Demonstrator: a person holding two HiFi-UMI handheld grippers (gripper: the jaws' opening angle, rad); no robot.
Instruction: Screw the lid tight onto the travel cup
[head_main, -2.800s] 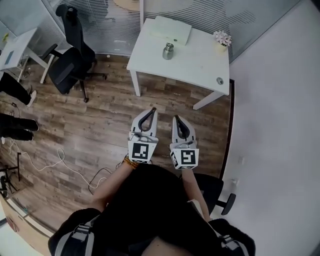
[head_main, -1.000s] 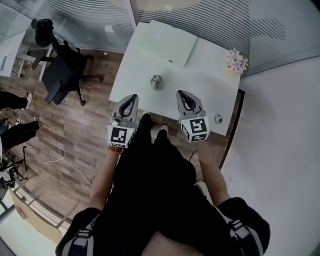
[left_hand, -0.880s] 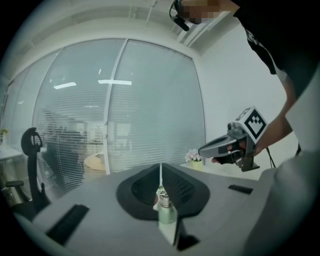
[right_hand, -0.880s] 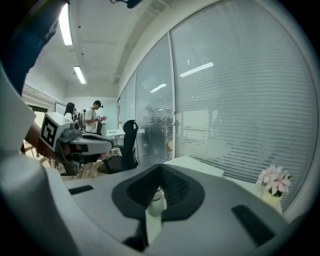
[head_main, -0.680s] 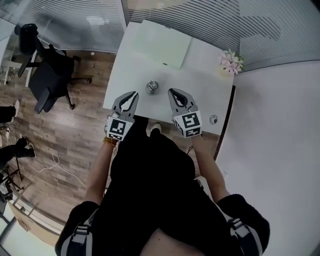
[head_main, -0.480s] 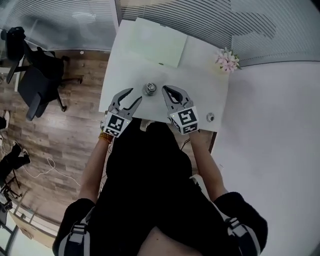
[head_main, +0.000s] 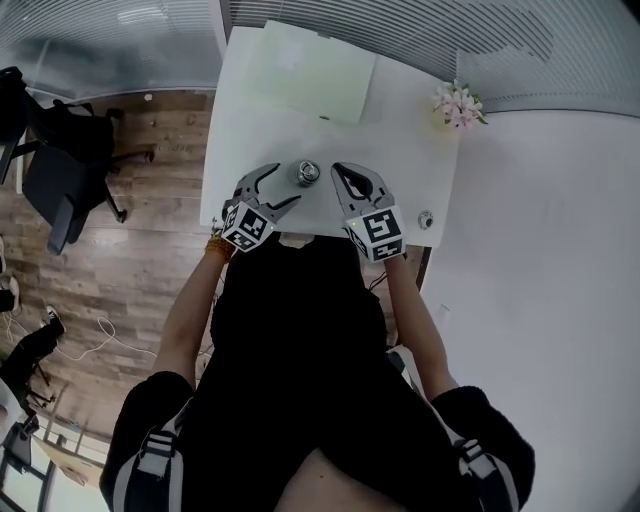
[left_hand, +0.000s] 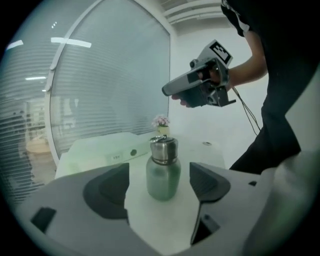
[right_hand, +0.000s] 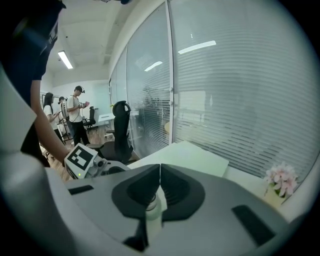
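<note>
Head view: the travel cup (head_main: 307, 174) stands upright near the front edge of the white worktop (head_main: 400, 150), with its steel lid (left_hand: 163, 148) on top. The left gripper (head_main: 275, 185) sits at the cup's 8 o'clock and the right gripper (head_main: 338, 170) at its 3 o'clock, both close to the cup without touching it. A pale green mat (head_main: 310, 80) lies at the cup's 12 o'clock, and a small pot of pink flowers (head_main: 458, 102) stands at its 2 o'clock, near the worktop's far corner.

Left gripper view: the fingers (left_hand: 107, 192) are spread wide and have just been opening. The cup stands in the gap between them, clear of both pads.

Right gripper view: the fingers (right_hand: 172, 187) are pressed together with nothing pinched. A sliver of the cup shows just beneath their tips, at 6 o'clock.
</note>
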